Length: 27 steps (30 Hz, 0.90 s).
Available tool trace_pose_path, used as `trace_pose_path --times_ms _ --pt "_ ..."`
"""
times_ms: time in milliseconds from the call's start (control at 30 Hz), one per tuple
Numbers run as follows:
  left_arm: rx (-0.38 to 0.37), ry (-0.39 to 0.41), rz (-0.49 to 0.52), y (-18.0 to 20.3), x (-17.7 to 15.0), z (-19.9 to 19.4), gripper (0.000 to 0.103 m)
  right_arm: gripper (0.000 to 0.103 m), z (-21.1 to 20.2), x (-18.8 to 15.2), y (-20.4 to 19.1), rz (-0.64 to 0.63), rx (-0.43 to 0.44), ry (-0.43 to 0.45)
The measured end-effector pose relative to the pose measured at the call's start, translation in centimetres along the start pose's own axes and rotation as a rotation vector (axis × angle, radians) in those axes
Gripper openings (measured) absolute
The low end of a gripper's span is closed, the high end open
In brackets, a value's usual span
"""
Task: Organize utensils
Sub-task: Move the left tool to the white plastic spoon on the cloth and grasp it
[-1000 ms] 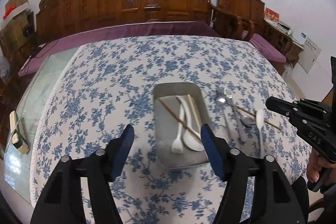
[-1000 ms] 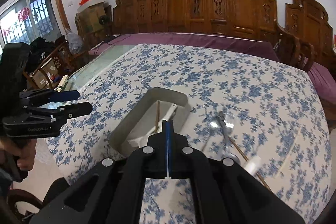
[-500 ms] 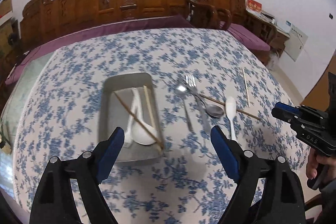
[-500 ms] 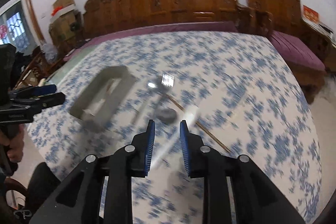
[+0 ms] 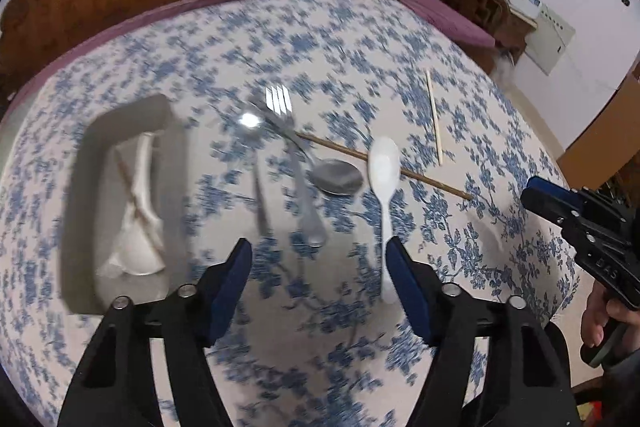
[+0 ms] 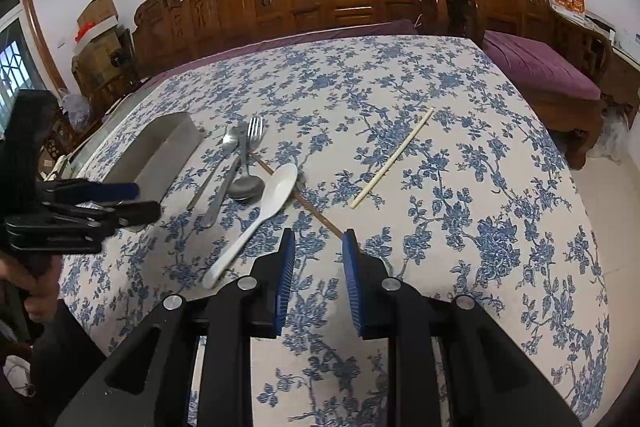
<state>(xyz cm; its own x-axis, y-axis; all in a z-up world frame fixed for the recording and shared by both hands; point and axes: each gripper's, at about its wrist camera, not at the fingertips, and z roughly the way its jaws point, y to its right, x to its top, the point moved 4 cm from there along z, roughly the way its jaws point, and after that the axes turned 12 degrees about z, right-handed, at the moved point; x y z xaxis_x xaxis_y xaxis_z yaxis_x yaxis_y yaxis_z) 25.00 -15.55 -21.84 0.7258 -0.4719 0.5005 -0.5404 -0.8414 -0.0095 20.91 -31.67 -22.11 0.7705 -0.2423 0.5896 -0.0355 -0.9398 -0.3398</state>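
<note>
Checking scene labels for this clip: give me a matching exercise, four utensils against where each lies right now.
Column 1:
1. white spoon
2. pale chopstick
3. dark chopstick
4. fork

Column 2:
A. alone on the cloth, touching nothing
B. passing under the white spoon's bowl
C. handle end nearest the left gripper
D. tines up by the tray's far end

Pairs: 1-C, 2-A, 3-B, 4-D

In the left wrist view the tray (image 5: pixel 86 195) and its contents are smeared by motion blur; what lies inside cannot be counted. The dark chopstick (image 6: pixel 316 214) runs under the white spoon (image 6: pixel 276 193); its far end is hidden.
</note>
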Motion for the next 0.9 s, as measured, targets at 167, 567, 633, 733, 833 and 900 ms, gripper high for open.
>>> trace_pose_path --times_ms 167,567,633,733,833,900 --pt "-0.01 -0.061 0.024 2.0 0.7 3.1 0.053 0.026 0.3 0.5 0.5 -0.021 -0.006 -0.003" --pt "0.03 -0.168 0.11 6.1 2.2 8.3 0.037 0.026 0.6 0.9 3.0 0.015 -0.029 -0.01" --pt "0.047 -0.172 0.122 6.4 2.5 8.4 0.037 0.026 0.4 1.1 3.3 0.024 -0.028 -0.005" --pt "0.047 -0.176 0.113 6.3 2.7 8.5 0.036 0.026 0.1 1.4 3.6 0.039 -0.019 0.003" --pt "0.039 -0.181 0.108 6.3 2.9 8.6 0.013 0.027 0.0 1.5 3.9 0.052 -0.016 0.006" --pt "0.044 -0.189 0.102 6.3 2.8 8.6 0.007 0.026 0.1 1.5 4.1 0.056 -0.02 0.003"
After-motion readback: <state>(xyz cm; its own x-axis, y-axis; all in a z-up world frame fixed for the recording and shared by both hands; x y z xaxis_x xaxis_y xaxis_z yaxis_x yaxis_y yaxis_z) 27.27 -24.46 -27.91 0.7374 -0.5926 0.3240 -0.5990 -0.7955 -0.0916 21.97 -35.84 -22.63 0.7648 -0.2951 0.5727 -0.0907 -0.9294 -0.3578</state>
